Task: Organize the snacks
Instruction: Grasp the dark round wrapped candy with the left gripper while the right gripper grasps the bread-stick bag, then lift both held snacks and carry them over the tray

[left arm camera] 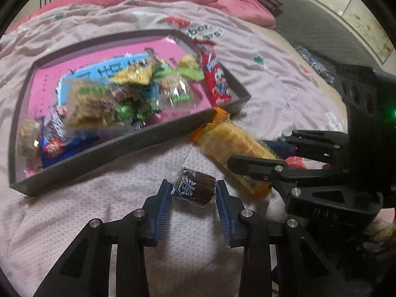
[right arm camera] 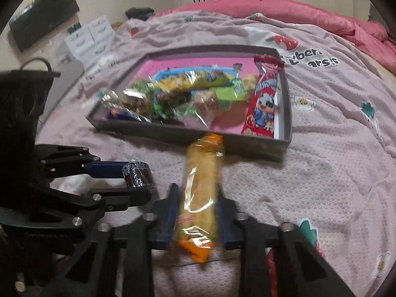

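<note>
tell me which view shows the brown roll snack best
The left wrist view: the brown roll sits centred and close between the left gripper fingers, with its wrapper print readable. The right wrist view shows the roll only small at the left side, seen end-on and partly hidden by those fingers.

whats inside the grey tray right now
The grey tray holds a heap of wrapped snacks and a red packet along its right wall. Its pink floor shows at the back; whatever lies under the heap is covered.
</note>
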Demonstrator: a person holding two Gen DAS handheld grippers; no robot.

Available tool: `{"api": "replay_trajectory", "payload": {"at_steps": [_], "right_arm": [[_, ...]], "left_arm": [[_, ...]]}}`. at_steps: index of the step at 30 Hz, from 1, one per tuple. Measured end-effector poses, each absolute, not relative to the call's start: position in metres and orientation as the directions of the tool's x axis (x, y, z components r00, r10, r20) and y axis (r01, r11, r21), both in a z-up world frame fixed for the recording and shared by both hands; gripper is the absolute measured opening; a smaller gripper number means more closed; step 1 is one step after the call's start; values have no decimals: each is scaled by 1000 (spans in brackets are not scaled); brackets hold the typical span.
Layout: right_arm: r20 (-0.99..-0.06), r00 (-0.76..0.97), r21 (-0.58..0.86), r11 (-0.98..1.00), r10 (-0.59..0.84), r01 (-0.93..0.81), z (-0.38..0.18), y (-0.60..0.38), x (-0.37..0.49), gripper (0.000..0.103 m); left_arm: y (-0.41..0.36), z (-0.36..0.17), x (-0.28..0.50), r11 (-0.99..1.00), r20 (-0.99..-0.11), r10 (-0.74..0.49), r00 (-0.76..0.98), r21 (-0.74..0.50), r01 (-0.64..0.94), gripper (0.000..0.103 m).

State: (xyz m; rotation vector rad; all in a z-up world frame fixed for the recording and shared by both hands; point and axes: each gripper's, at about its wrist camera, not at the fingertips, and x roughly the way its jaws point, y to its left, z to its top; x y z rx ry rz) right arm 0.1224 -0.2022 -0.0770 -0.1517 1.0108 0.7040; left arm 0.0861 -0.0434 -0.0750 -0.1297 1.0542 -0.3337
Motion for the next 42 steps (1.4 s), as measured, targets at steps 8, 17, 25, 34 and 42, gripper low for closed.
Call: {"api": "replay_trajectory", "payload": {"at_steps": [8, 17, 25, 34, 42], "right_arm": [[-836, 314, 179, 765, 450, -619, -83, -193, 123, 24], [-732, 352, 302, 741, 583, -601, -55, -209, 128, 24], [-620, 451, 323, 733, 642, -599, -25, -215, 141, 24], [-533, 530, 326, 738, 659, -591, -6, -215, 169, 24], [-532, 535, 331, 743, 656, -582, -9, -210, 185, 24]], "left_arm": [[-31, -59, 83, 944, -808, -329, 489, -276, 180, 37], [-16, -35, 85, 949, -768, -311, 559, -276, 149, 37], [-3, -22, 96, 962, -748, -263, 610, -253, 105, 37], [-2, -7, 120, 973, -719, -215, 661, -219, 79, 37], [-10, -10, 137, 977, -719, -198, 666, -200, 74, 37]]}}
